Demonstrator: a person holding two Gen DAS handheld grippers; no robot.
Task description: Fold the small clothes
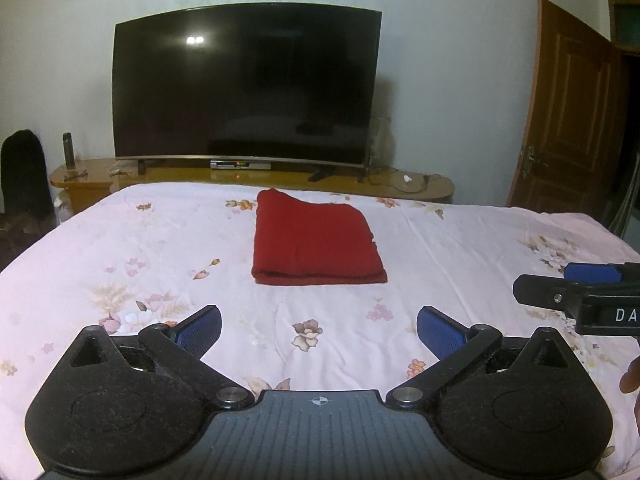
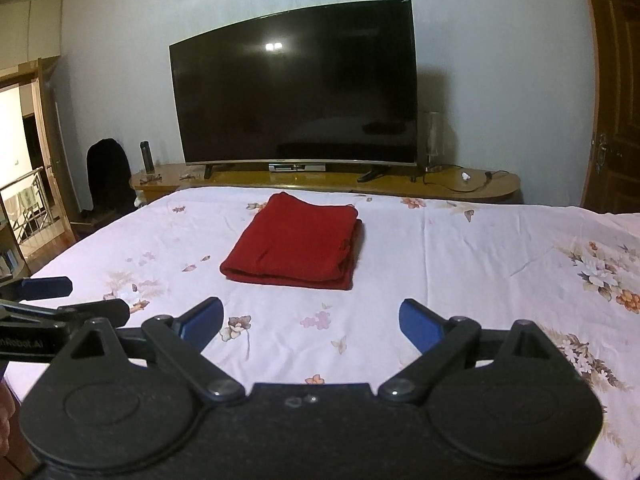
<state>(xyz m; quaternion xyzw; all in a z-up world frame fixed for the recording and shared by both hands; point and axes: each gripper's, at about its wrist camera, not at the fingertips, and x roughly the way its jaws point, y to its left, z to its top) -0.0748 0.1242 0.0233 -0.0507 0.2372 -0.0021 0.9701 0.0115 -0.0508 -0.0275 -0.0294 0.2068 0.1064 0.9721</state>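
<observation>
A red garment (image 1: 316,240) lies folded into a neat rectangle on the pink floral bedsheet (image 1: 160,240), toward the bed's far end. It also shows in the right wrist view (image 2: 296,246). My left gripper (image 1: 319,330) is open and empty, held above the sheet short of the garment. My right gripper (image 2: 311,322) is open and empty too, also short of the garment. The right gripper shows at the right edge of the left wrist view (image 1: 576,284), and the left gripper at the left edge of the right wrist view (image 2: 60,298).
A large dark television (image 1: 248,84) stands on a low wooden cabinet (image 1: 256,178) beyond the bed's far edge. A brown door (image 1: 568,120) stands open at the right. A dark chair (image 2: 108,176) and a bottle (image 2: 147,156) are at the left.
</observation>
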